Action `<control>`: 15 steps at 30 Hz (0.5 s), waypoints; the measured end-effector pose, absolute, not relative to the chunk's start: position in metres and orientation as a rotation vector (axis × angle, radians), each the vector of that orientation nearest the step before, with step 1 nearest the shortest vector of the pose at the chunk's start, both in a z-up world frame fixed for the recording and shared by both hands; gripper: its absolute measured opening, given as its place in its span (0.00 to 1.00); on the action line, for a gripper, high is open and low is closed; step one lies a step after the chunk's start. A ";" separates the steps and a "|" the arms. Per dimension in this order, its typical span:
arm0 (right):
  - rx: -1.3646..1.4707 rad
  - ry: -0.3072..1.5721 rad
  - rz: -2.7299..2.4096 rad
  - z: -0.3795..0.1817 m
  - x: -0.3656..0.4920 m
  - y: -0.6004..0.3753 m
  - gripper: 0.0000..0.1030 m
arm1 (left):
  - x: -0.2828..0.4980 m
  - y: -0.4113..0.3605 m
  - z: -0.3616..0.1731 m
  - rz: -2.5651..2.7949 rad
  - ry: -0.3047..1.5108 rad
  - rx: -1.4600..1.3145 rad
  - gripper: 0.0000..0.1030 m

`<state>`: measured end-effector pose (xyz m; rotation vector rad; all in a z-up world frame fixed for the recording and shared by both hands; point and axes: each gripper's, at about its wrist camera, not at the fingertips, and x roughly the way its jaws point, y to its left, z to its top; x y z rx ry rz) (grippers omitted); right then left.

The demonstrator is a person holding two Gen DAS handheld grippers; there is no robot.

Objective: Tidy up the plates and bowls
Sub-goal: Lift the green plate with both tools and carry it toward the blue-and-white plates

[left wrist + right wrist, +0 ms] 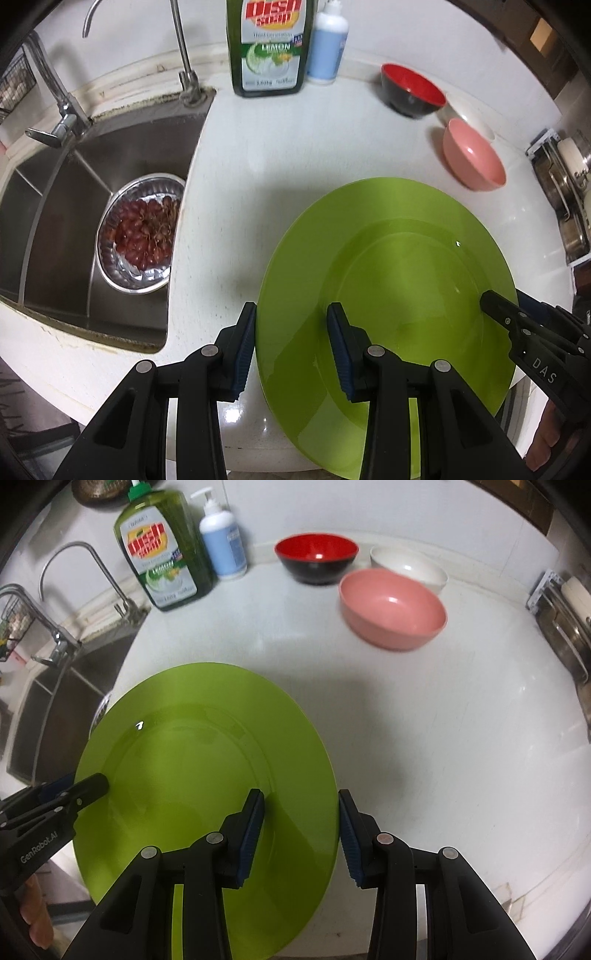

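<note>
The tall green bottle (162, 554) at the back of the worktop (424, 720) carries a red "DISH SOAP" label with "LEMON" under it, and beside it stands a white pump bottle (221, 542) with a pale blue label too small to read. The left gripper (291, 347) shows "GenRobot.AI" on its body in the right wrist view; the right gripper (301, 834) shows "DAS" in the left wrist view.

The green plate (388, 280) lies near the front edge of the worktop, just beside the sink (74, 229). Each gripper straddles the plate's rim on its own side, one finger over the plate and one outside it. Both sets of jaws stand wide, and neither clamps the rim.

Behind the plate sit three bowls close together: a pink bowl (393, 609) nearest, a white bowl (410, 568) behind it, and a black bowl with red inside (316, 557) to their left. In the sink, a metal basin (140, 236) holds red grapes (146, 232). Two taps (184, 55) rise at the sink's back edge. A rack of metal ware (569, 192) stands at the far right.
</note>
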<state>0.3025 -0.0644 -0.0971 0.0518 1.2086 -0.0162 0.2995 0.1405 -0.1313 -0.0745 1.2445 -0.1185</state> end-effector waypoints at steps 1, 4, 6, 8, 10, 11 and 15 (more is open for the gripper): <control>0.054 1.218 -0.016 -0.100 0.302 -0.064 0.40 | 0.299 0.140 -0.133 -0.118 1.251 -0.075 0.37; 0.047 1.244 -0.013 -0.111 0.299 -0.062 0.40 | 0.298 0.142 -0.144 -0.114 1.279 -0.077 0.37; 0.042 1.257 -0.011 -0.116 0.298 -0.061 0.40 | 0.297 0.143 -0.151 -0.114 1.297 -0.079 0.37; 0.043 1.269 -0.010 -0.121 0.300 -0.060 0.40 | 0.295 0.144 -0.156 -0.108 1.309 -0.086 0.37; 0.043 1.278 -0.006 -0.125 0.298 -0.060 0.40 | 0.295 0.143 -0.158 -0.102 1.312 -0.086 0.37; 0.047 1.286 -0.006 -0.127 0.298 -0.061 0.40 | 0.294 0.142 -0.160 -0.099 1.315 -0.080 0.37; 0.043 1.299 -0.008 -0.131 0.299 -0.061 0.40 | 0.293 0.140 -0.165 -0.099 1.331 -0.087 0.37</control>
